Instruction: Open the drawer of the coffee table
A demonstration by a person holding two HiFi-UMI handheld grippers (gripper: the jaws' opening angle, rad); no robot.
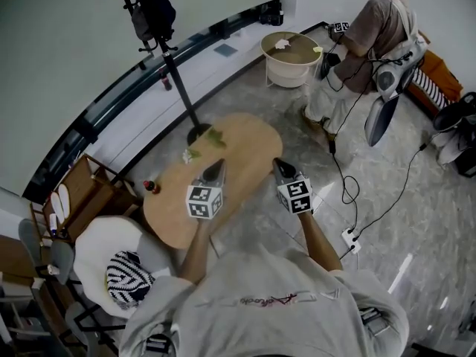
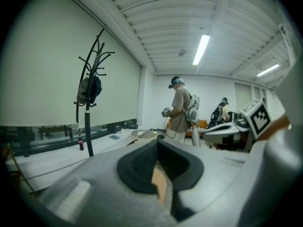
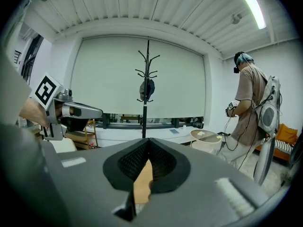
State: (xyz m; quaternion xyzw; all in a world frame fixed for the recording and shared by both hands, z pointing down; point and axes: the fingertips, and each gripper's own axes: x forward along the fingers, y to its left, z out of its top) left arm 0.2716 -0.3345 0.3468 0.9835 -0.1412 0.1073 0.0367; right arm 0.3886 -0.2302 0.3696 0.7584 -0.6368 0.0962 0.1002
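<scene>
The oval wooden coffee table (image 1: pixel 245 151) stands on the tiled floor in front of me in the head view; no drawer shows from above. My left gripper (image 1: pixel 216 169) hovers over the table's near half, jaws shut and empty. My right gripper (image 1: pixel 280 165) hangs by the table's right edge, also shut with nothing held. In the left gripper view the left gripper (image 2: pixel 157 144) has its dark pads closed together, with a sliver of tabletop behind them. The right gripper view shows the right gripper (image 3: pixel 147 144) closed the same way, the left one (image 3: pixel 71 111) beside it.
A small red bottle (image 1: pixel 151 187) and crumpled green and white bits (image 1: pixel 211 137) lie on the table. A coat rack (image 1: pixel 161 47) stands behind it, a round white table (image 1: pixel 291 59) further back. A person (image 1: pixel 372 36) stands at right with cables and a power strip (image 1: pixel 349 240). A chair (image 1: pixel 111 262) sits at left.
</scene>
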